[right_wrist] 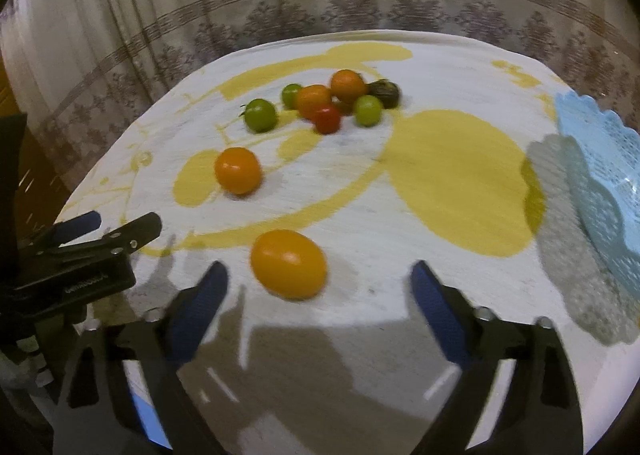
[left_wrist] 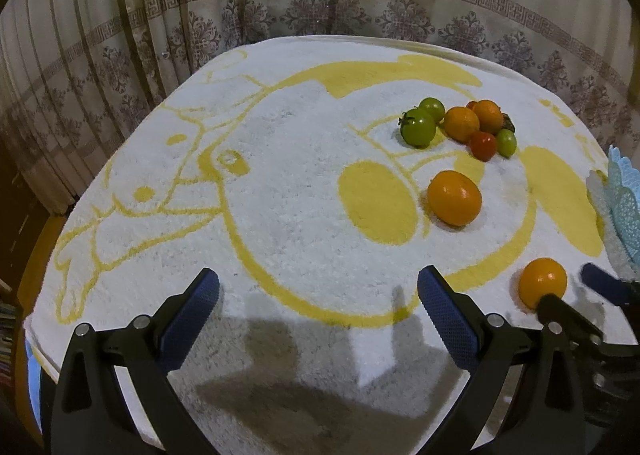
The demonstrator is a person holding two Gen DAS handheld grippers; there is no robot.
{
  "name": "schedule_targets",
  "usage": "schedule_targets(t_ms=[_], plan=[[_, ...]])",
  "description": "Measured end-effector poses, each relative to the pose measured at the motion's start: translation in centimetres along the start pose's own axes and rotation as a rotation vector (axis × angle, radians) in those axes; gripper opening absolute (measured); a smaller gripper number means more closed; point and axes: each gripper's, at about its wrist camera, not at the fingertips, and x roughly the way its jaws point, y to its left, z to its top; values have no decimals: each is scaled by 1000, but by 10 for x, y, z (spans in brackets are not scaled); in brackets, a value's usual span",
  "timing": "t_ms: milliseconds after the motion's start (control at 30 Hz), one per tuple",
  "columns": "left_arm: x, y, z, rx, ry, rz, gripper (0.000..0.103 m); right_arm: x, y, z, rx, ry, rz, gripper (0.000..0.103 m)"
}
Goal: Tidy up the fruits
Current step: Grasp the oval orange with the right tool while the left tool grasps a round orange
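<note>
Towel-covered table (right_wrist: 360, 327), nearest orange (right_wrist: 289, 263) (loose)

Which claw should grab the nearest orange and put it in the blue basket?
The right claw, probably. The nearest orange lies just ahead of its open jaws, and the blue basket is on its side. The left claw faces bare towel.

Blue basket (right_wrist: 600, 159) cropped at frame edge; right-wrist view motion-blurred.
</note>
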Motion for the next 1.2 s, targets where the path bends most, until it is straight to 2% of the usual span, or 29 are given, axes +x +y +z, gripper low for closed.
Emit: schedule_targets(t_ms=[67, 133, 167, 200, 267, 400, 633, 800, 1000, 1167, 1200], plan=[[0, 1, 1, -1, -3, 0, 98, 8, 2, 1, -4, 25, 16, 68], [2, 1, 4, -4, 0, -3, 98, 12, 6, 1, -17, 25, 13, 67], [2, 1, 5, -5, 2, -6, 98, 12, 7, 2, -23, 24, 13, 62], [3, 1, 6, -4, 4, -10, 98, 12, 7, 2, -26, 21, 15, 53], [4, -1, 9, -2, 5, -13, 98, 13, 6, 3, -22, 23, 39, 43], [6, -9, 15, 10, 4, -33, 98, 8, -1, 3, 3, 15, 50, 43], [14, -30, 26, 38, 13, -85, 98, -10, -15, 6, 24, -43, 12, 43], [18, -48, 33, 75, 9, -112, 98, -7, -26, 5, 56, -33, 4, 43], [31, -67, 40, 129, 11, -153, 78, -6, -27, 3, 62, -31, 8, 43], [43, -72, 40, 147, 27, -184, 57, -5, -26, 3, 65, -28, 4, 43], [45, -72, 39, 145, 31, -194, 56, -4, -26, 3, 64, -27, 3, 43]])
